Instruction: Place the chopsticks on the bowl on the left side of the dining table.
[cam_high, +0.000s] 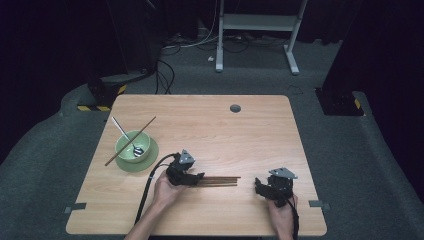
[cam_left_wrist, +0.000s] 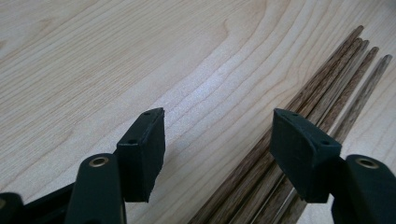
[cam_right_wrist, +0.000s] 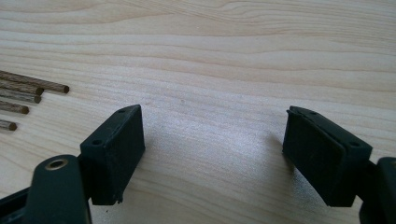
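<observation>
Five brown chopsticks (cam_high: 220, 180) lying side by side on the table (cam_high: 250, 130), near the front edge and a little left of its middle, ends pointing toward the right edge. Left gripper (cam_high: 197, 178) low over their left ends, fingers (cam_left_wrist: 142, 149) spread apart and gripping nothing; in the left gripper view, one finger above the bundle, the other above bare wood beside it. Right gripper (cam_high: 259, 186) to the right of the chopsticks, near the front edge, apart from their tips; fingers (cam_right_wrist: 114, 151) wide open too, holding nothing, bare wood between them. In the right gripper view, chopstick ends off at the left border. Toward the left edge, a green bowl (cam_high: 132, 146) on a green plate (cam_high: 150, 159), with a spoon (cam_high: 125, 136) resting inside and one more chopstick (cam_high: 131, 140) laid slantwise across the rim. Small dark round cap (cam_high: 235, 108) near the back edge.
</observation>
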